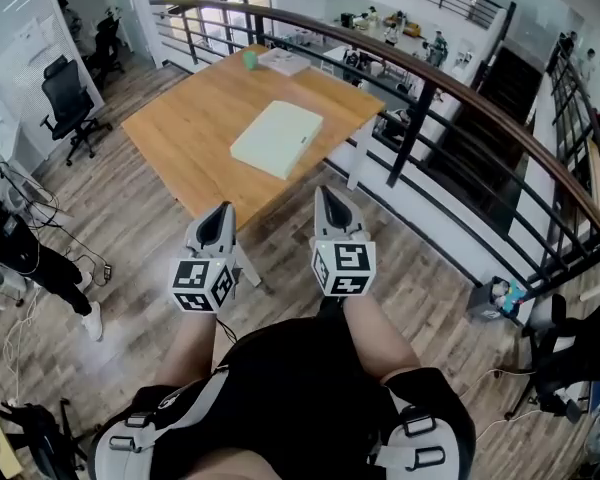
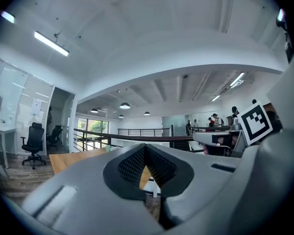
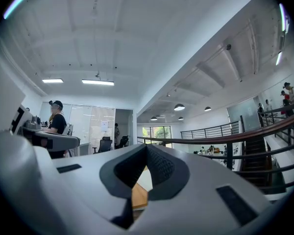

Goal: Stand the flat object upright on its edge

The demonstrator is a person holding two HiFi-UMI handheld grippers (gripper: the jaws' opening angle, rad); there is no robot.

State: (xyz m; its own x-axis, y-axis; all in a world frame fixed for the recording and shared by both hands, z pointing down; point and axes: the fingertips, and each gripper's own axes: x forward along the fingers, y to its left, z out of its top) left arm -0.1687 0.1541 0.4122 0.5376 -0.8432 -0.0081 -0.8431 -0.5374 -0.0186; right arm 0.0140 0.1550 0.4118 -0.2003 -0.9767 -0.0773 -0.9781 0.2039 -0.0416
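Both tongs were clenched on nothing. The left gripper (image 1: 224, 211) had its jaws pressed tip to tip, and the right gripper (image 1: 326, 196) did as well. Each gripper's own view showed the ribbed pads meeting, with only a sliver of wood visible below them. I had them side by side, level and pointing forward. I judged that to be a carrying posture for an approach rather than a reach, since neither was over the work yet.

Ahead of them was the table (image 1: 185, 128), with its near corner just beyond the tips. The flat object (image 1: 277, 138), a pale green slab, lay face down on the table's near half, apart from both grippers and untouched. It was not yet on its edge, so the task had not really begun.

Because it lay flush on the wood, closed jaws would get no purchase on it. I reckoned I would have to open one pair and catch a rim, perhaps where the slab came close to the table's edge. At the far end stood a small green cup (image 1: 249, 59) and some white papers (image 1: 283, 61), well clear of it. A dark railing (image 1: 450, 86) ran along the table's right side.
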